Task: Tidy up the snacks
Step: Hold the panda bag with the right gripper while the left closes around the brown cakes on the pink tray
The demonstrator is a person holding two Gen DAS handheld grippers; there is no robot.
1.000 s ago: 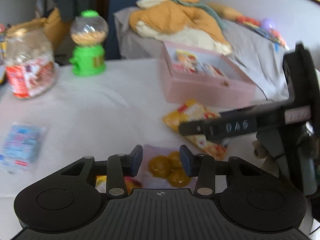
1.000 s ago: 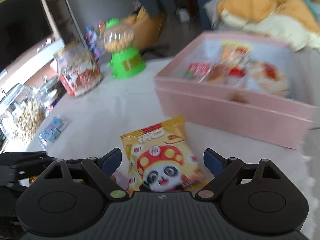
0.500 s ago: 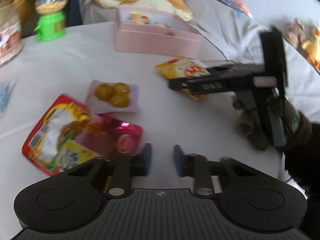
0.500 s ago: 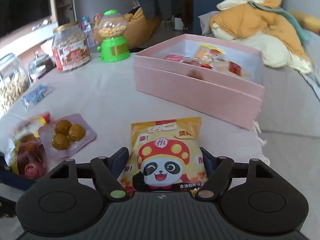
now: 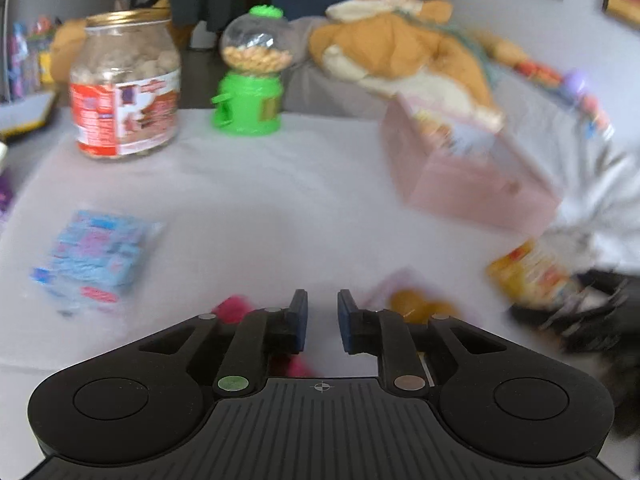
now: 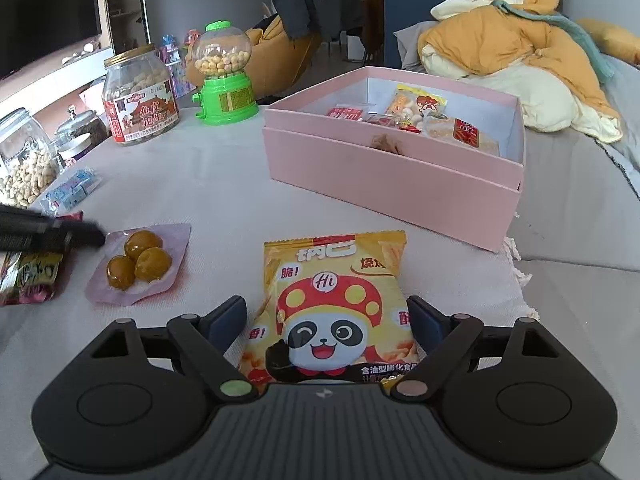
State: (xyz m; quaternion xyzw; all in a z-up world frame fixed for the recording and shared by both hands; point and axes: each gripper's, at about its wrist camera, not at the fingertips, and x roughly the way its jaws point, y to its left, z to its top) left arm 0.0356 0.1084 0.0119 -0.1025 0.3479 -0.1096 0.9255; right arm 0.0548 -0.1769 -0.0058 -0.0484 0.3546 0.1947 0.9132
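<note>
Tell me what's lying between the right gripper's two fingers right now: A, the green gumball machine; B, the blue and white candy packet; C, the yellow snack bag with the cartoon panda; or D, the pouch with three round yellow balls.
C: in the right wrist view the yellow panda snack bag lies on the table between the fingers of the right gripper, whose jaws are opening around it, while the other three sit farther off.

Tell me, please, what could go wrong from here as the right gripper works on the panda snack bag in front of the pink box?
The right gripper straddles the panda snack bag, jaws opening, pads not pressing: the puffy bag may slip or get crushed once pinched. The pink box is already crowded, so the bag could catch its near wall. The shut left gripper appears blurred near the egg pack and might knock it.
</note>
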